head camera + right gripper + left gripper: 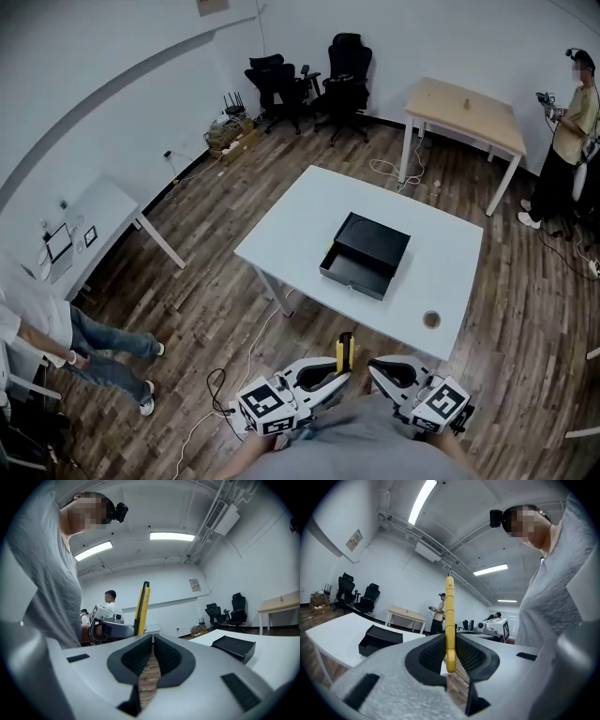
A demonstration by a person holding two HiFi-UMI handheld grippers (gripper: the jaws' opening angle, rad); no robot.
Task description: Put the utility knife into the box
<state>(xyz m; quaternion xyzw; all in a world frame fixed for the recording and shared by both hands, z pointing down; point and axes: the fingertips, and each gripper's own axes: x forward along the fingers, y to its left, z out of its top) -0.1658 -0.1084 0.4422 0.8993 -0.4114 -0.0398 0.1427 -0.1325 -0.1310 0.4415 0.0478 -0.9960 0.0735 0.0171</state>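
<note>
A yellow utility knife [345, 352] stands upright between the jaws of my left gripper [342, 370], which is shut on its lower end. In the left gripper view the utility knife [449, 620] rises straight up from the left gripper [450, 644], with the metal tip on top. The black open box [366, 255] lies on the white table [300, 225], ahead of both grippers. My right gripper [375, 368] hangs beside the left one, close to my body and off the table. In the right gripper view the right gripper [153, 641] holds nothing, its pads together, and the utility knife [142, 603] and box [233, 647] show beyond it.
A small round object [431, 320] sits near the table's front right corner. A wooden table [464, 111] and a standing person [567, 131] are at the back right, office chairs [309, 84] at the back, and another person [56, 347] stands at the left. A cable [220, 394] lies on the floor.
</note>
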